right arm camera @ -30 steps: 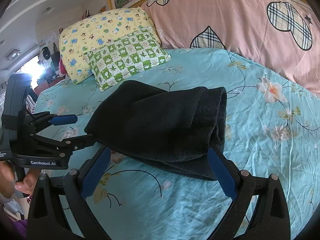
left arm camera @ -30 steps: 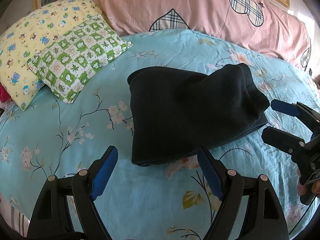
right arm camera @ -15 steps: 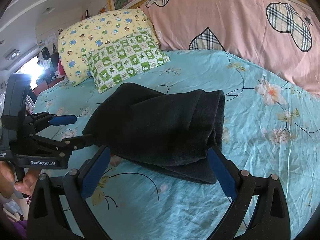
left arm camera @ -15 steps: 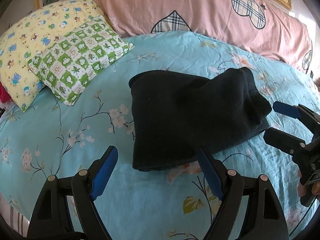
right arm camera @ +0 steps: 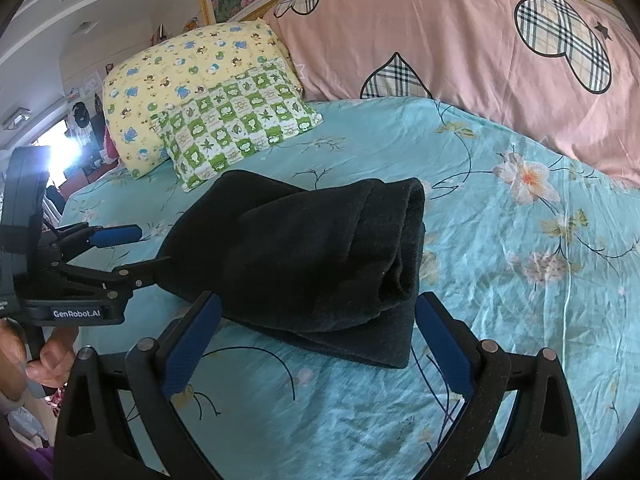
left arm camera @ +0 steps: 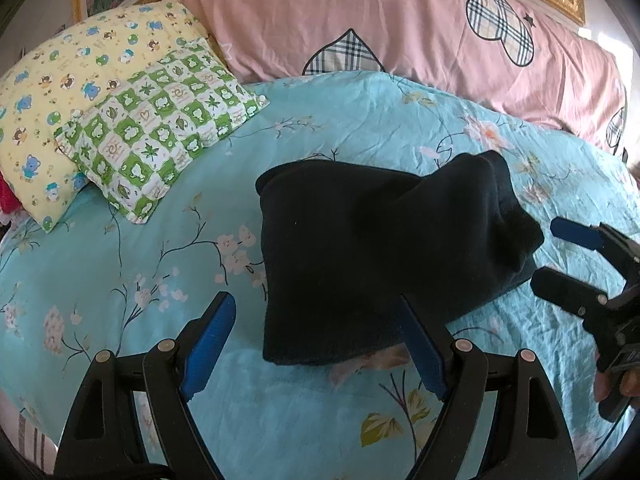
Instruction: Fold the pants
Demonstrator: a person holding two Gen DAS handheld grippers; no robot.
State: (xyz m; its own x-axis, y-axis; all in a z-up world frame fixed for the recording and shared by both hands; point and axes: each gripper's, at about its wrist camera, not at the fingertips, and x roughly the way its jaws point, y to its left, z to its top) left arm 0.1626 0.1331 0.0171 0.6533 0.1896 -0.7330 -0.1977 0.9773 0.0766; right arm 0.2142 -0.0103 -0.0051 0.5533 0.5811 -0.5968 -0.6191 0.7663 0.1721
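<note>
The black pants (left arm camera: 380,248) lie folded into a thick bundle on the turquoise floral bedsheet (left arm camera: 160,240); they also show in the right wrist view (right arm camera: 312,256). My left gripper (left arm camera: 316,340) is open and empty, just in front of the bundle's near edge. It also shows at the left of the right wrist view (right arm camera: 140,252). My right gripper (right arm camera: 316,340) is open and empty, close to the bundle's near corner. It shows at the right of the left wrist view (left arm camera: 548,256), beside the bundle's right end.
A green checked pillow (left arm camera: 160,120) and a yellow cartoon pillow (left arm camera: 72,100) lie at the far left. A pink quilt with plaid hearts (left arm camera: 400,28) runs along the back. The sheet's near edge is at lower left (left arm camera: 36,436).
Both grippers have drawn back a little from the folded pants, which sit slightly farther away in both views. The pants have not changed shape.
</note>
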